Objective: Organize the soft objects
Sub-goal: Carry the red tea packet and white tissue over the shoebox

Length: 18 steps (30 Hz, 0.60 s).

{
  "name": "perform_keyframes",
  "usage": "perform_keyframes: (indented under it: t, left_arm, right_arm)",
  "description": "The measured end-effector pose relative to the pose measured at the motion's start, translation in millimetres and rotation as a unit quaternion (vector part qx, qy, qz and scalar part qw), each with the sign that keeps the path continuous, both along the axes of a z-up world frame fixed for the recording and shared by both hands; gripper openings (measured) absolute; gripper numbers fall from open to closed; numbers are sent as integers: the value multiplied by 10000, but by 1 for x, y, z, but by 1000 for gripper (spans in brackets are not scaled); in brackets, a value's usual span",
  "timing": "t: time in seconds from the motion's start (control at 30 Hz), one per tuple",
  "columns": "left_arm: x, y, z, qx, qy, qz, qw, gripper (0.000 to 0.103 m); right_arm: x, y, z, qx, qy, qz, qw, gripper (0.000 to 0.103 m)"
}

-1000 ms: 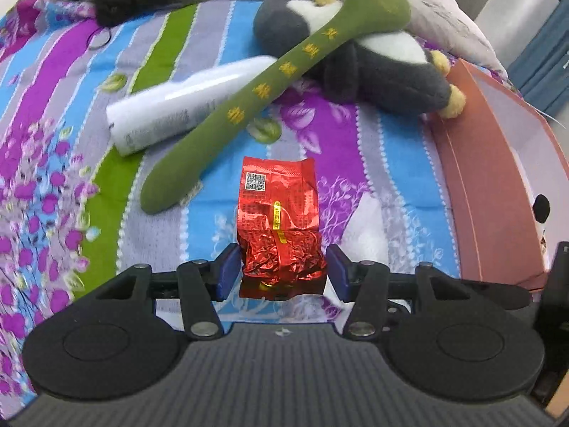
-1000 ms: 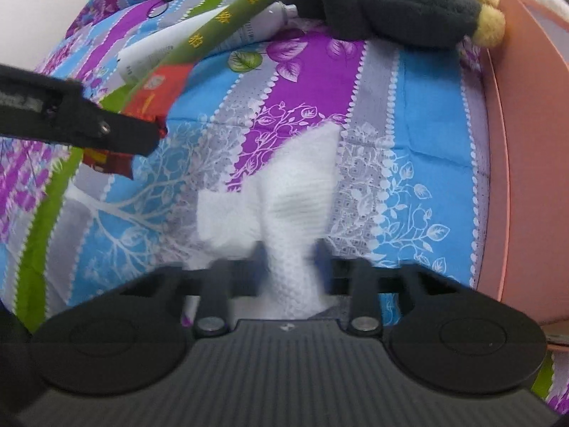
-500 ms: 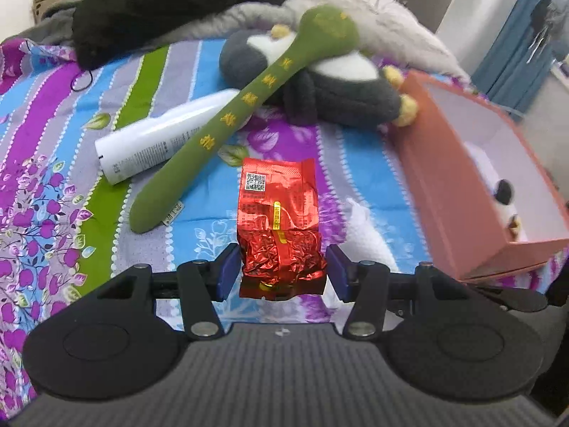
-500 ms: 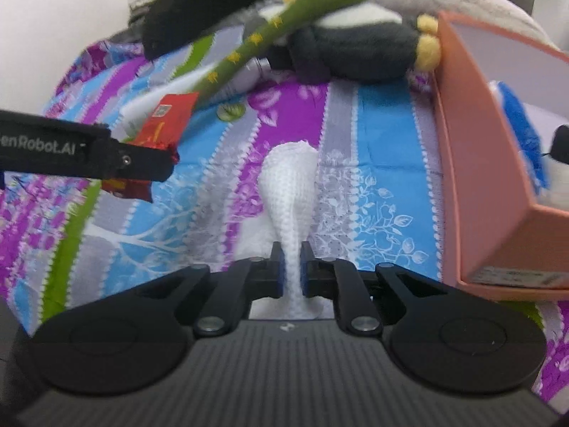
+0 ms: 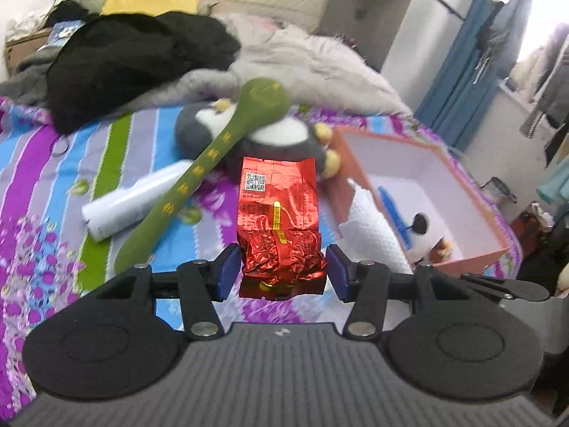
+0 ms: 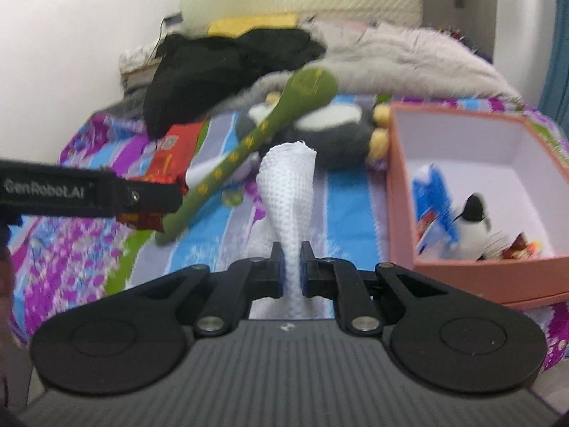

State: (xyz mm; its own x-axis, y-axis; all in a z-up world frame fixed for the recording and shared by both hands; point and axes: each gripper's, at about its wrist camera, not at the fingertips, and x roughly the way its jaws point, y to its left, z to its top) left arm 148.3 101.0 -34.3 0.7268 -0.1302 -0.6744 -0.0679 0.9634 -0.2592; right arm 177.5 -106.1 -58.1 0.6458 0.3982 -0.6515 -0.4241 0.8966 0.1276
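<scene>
The left gripper (image 5: pixel 281 270) clamps a crinkled red foil packet (image 5: pixel 279 226) with a QR code, held above the striped bedspread (image 5: pixel 35 192). The right gripper (image 6: pixel 291 271), whose jaws have just been closing, pinches a white waffle-textured cloth (image 6: pixel 290 185), apparently a towel. Beyond lie a green plush snake (image 5: pixel 217 156) across a plush penguin (image 5: pixel 277 135), a white tube (image 5: pixel 135 195) and an open pink box (image 6: pixel 402 192).
</scene>
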Motion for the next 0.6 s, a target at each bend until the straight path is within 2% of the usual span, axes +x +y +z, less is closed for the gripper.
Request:
perform_keyframes:
  t: [0.2,0.4,0.6]
  left_arm:
    - [12,-21,31,138,-237,-263,9993,59]
    - [35,-49,61,17,-436,-381,9983,59]
    - [66,-88,87,38,-664,-580,9961,59]
  right_arm:
    - [4,-18,34,178,-394,-190,9989,13]
    - [23,-49,68,339,-713,-307,9964,13]
    - [44,-83,90,333,-987,-500,9933,13]
